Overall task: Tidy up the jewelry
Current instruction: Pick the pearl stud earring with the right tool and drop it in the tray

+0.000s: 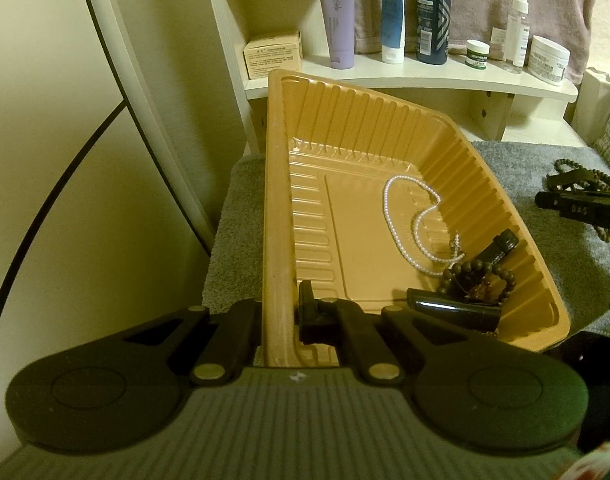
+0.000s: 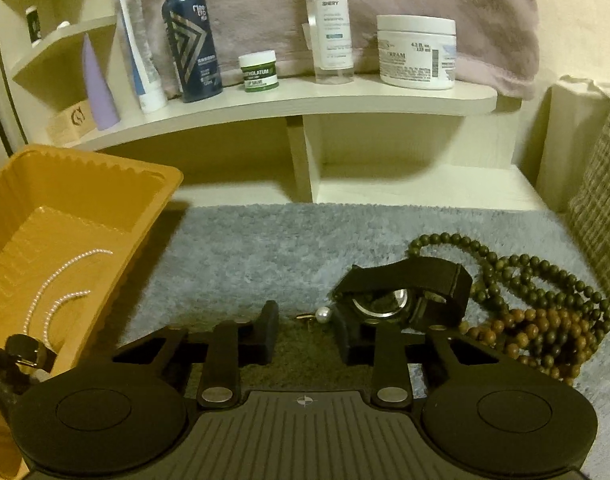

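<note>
My left gripper is shut on the left rim of the orange plastic tray and holds it tilted. In the tray lie a white pearl necklace, a dark bead bracelet and black cases. My right gripper is open, low over the grey mat, with a pearl earring between its fingers. A black-strap watch lies by the right finger. Green and brown bead strings lie to the right. The tray stands at the left in the right wrist view.
A white shelf behind the mat carries bottles, tubes and jars, among them a blue spray bottle and a white cream jar. A woven cushion sits at the right. A mirror edge stands at the left.
</note>
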Motion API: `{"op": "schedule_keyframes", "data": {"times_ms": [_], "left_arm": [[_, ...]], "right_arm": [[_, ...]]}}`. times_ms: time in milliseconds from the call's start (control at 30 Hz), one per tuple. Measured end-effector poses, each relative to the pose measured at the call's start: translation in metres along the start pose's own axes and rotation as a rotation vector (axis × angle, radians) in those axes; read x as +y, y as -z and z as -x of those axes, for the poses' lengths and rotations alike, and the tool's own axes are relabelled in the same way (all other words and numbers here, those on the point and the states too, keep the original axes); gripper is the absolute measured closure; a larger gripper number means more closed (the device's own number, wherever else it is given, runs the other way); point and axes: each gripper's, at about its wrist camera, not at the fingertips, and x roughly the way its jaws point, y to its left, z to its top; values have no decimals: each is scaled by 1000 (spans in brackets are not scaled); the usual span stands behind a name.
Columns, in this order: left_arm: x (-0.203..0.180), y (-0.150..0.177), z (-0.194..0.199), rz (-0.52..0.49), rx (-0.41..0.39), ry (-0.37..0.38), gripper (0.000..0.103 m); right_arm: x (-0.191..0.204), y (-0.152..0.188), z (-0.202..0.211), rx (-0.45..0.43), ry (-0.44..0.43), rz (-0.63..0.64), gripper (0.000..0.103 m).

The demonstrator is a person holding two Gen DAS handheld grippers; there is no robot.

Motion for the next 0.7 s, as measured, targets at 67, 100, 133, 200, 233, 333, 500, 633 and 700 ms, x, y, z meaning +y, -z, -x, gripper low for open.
{"op": "schedule_keyframes", "data": {"times_ms": [67,100,133,200,233,333,500,633,700], "left_arm": [[0,0,0,0,0,-1,101],[0,0,0,0,0,0,101],[0,0,0,0,0,0,101],[0,0,0,1,0,0,101],[0,0,0,1,0,0,101],[0,0,0,1,0,1,101],[-1,-1,1,0,0,0,101],[-1,-1,1,1,0,1,101],[-1,-1,1,1,0,1,101]], "right_arm": [[0,0,0,-1,6,21,83],[0,1,1,0,6,31,83],[1,1,1,0,7,42,83],[2,1,4,-8,9,53,83],[2,2,6,-13,8,59,83],[8,0,16,-42,-4,85,83],[23,-13,43,-98,-112,122,83],[47,-23,69,-118,-288,191,83],[60,-25,79,-119,-363,227,83]]}}
